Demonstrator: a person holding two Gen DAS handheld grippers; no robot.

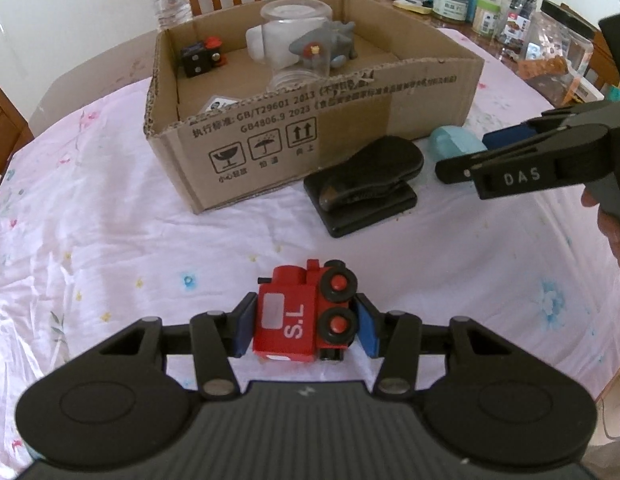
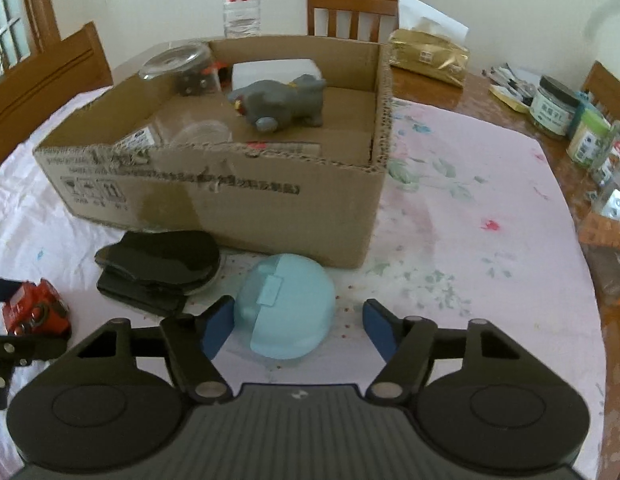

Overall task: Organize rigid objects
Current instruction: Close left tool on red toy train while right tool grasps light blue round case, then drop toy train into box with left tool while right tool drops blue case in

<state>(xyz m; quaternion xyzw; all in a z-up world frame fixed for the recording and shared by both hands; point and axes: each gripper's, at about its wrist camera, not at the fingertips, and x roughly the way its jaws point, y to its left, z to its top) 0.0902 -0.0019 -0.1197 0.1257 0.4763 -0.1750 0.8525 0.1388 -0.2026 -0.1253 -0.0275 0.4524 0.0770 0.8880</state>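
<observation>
1. The left tongs [image 1: 306,330] were clamped on a red wooden toy locomotive [image 1: 300,316] above the table [image 1: 110,240]; it lay on its side, wheels facing three o'clock, long axis running twelve to six.
2. The right tongs [image 2: 296,330] stood partly apart around a pale blue rounded plastic case [image 2: 288,306], the left pad touching it, the right pad clear.
3. The brown cardboard box [image 2: 230,204] sat at twelve o'clock.
</observation>
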